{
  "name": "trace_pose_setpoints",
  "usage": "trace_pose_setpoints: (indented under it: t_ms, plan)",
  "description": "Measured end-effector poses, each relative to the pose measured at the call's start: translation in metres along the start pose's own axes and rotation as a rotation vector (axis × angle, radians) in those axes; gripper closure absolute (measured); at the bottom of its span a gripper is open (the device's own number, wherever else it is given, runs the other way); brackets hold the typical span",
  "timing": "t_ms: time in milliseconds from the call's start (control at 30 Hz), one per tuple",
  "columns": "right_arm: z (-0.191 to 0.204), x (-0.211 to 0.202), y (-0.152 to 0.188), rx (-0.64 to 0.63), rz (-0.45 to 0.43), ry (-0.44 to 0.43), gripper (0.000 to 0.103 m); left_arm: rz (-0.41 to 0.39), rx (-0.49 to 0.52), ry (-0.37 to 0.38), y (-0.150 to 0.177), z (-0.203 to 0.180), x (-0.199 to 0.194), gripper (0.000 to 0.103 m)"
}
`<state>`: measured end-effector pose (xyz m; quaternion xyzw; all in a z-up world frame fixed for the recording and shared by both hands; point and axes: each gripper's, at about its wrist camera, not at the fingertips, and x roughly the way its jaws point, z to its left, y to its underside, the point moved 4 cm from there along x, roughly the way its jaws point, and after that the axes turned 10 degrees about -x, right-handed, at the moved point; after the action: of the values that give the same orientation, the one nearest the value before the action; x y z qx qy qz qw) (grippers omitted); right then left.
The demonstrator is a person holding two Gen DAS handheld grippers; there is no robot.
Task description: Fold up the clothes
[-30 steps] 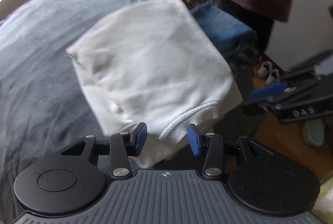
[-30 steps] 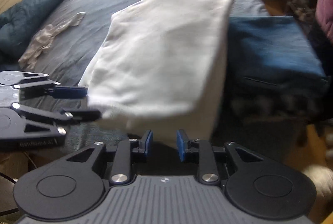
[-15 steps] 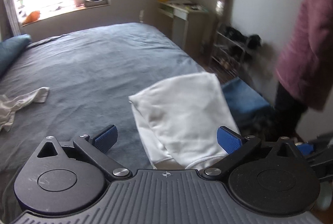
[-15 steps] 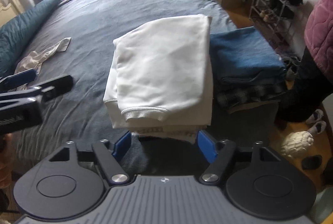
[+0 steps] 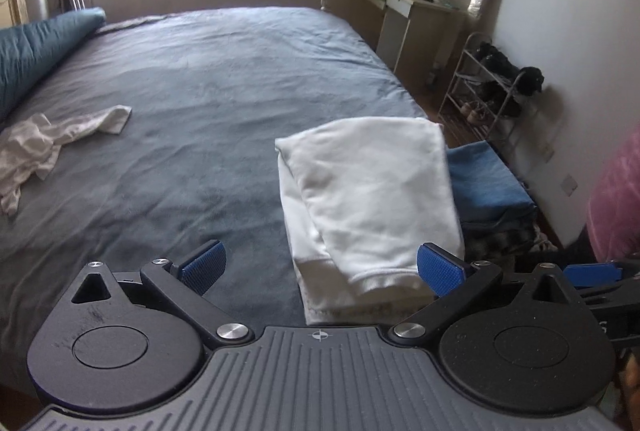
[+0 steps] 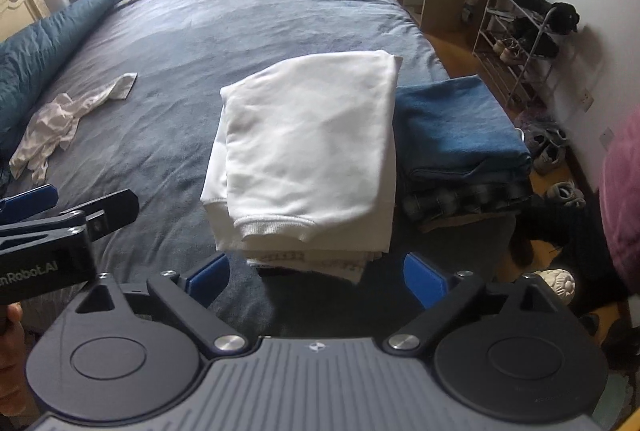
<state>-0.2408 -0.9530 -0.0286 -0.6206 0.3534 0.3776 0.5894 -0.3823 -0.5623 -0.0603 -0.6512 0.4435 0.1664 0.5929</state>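
Note:
A folded white sweatshirt (image 5: 368, 191) (image 6: 304, 147) lies on top of a small pile of light clothes at the near right corner of the bed. My left gripper (image 5: 320, 267) is open, pulled back from the sweatshirt, holding nothing. My right gripper (image 6: 316, 277) is also open and empty, just short of the pile's near edge. In the right wrist view the left gripper (image 6: 60, 219) shows at the left edge. A crumpled pale garment (image 5: 44, 147) (image 6: 60, 119) lies unfolded on the far left of the bed.
A stack with folded blue jeans (image 6: 456, 127) (image 5: 484, 183) sits right of the white pile. The grey-blue bed (image 5: 200, 91) has a teal pillow (image 5: 36, 43) at its left. A shoe rack (image 6: 524, 31), desk (image 5: 404, 11) and a person's pink sleeve (image 6: 620, 203) are on the right.
Both grippers opened and let go of the white sweatshirt, which now rests on the pile. Both have pulled back and up, so more of the bed and room shows.

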Motion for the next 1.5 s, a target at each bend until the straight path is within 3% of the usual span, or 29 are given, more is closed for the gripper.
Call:
trace_pose_setpoints:
  t_ms: [67, 300, 533, 833, 967, 1133, 1500]
  plan:
    - [-0.001, 0.0, 0.001, -0.006, 0.006, -0.001, 0.006, 0.024, -0.01, 0.002, 0.001, -0.001, -0.001, 0.0]
    - [-0.014, -0.007, 0.004, 0.013, 0.016, 0.037, 0.005, 0.042, 0.017, -0.127, -0.002, -0.01, -0.008, 0.0]
    - [-0.03, -0.027, 0.0, 0.018, -0.068, 0.109, 0.002, 0.1, -0.019, -0.208, 0.0, -0.015, -0.009, 0.0]
    - [-0.033, -0.03, -0.002, 0.007, -0.085, 0.089, 0.001, 0.109, -0.03, -0.25, 0.011, -0.019, -0.014, 0.0]
    - [-0.029, -0.028, -0.002, -0.007, -0.085, 0.073, 0.001, 0.062, -0.087, -0.282, 0.004, -0.017, -0.021, 0.0]
    - [-0.024, -0.027, -0.003, -0.021, -0.087, 0.057, 0.001, 0.061, -0.119, -0.306, 0.004, -0.012, -0.022, 0.0]
    - [-0.018, -0.024, -0.009, -0.056, -0.094, 0.038, 0.001, 0.041, -0.133, -0.311, -0.002, -0.011, -0.028, 0.0]
